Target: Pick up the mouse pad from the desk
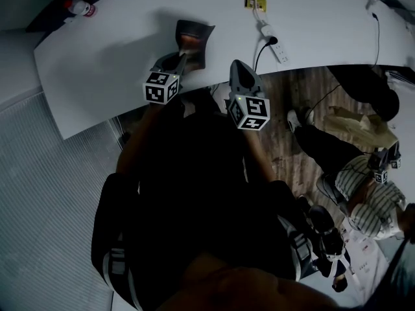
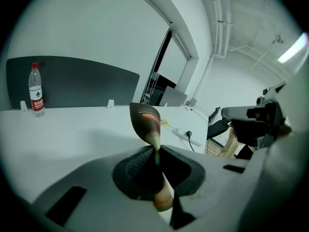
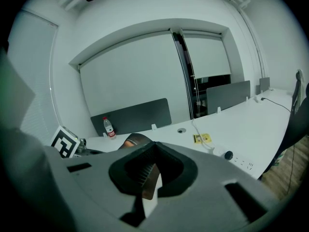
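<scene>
The mouse pad (image 1: 194,41) is dark with a brown-orange print. It hangs curled above the white desk (image 1: 110,57), and my left gripper (image 1: 181,56) is shut on its near edge. In the left gripper view the mouse pad (image 2: 145,122) rises bent from between the jaws of my left gripper (image 2: 155,151). My right gripper (image 1: 238,67) hovers at the desk's near edge, to the right of the pad, its jaws together and holding nothing. The right gripper view looks past my right gripper (image 3: 153,148) to the mouse pad (image 3: 133,140) at left.
A water bottle (image 1: 80,8) stands at the desk's far left corner, by a dark divider panel (image 2: 72,83). A power strip (image 1: 275,44) with a plugged cable and a yellow card (image 1: 255,2) lie to the right. A seated person (image 1: 369,196) is beyond the desk's right end.
</scene>
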Demonstrator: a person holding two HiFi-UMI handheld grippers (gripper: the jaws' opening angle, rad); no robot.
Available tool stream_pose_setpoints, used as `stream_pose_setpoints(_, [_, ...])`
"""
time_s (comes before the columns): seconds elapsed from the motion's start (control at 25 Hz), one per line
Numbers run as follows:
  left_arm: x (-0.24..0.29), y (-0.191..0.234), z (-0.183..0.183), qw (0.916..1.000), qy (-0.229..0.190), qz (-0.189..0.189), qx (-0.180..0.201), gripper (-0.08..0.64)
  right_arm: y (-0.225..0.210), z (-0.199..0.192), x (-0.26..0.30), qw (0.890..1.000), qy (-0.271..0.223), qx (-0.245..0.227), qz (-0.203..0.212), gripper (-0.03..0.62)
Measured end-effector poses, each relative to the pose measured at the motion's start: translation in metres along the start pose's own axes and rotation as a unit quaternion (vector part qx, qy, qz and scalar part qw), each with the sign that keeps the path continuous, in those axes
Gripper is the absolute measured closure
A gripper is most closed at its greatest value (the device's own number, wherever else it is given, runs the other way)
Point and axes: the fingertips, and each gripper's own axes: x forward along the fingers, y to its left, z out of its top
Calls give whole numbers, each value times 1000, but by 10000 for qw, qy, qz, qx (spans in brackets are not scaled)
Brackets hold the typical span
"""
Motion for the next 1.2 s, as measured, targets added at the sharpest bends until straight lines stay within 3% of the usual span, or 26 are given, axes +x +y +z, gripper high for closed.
stream_pose_setpoints(0.56, [-29, 0, 33, 9984, -488, 275, -15, 532, 10, 21, -1, 9998, -159, -67, 109, 592])
stream_pose_setpoints(1.2, [-70, 12, 64, 9923, -1085, 522, -308, 531, 25, 36, 6, 9993, -205, -157, 278, 592])
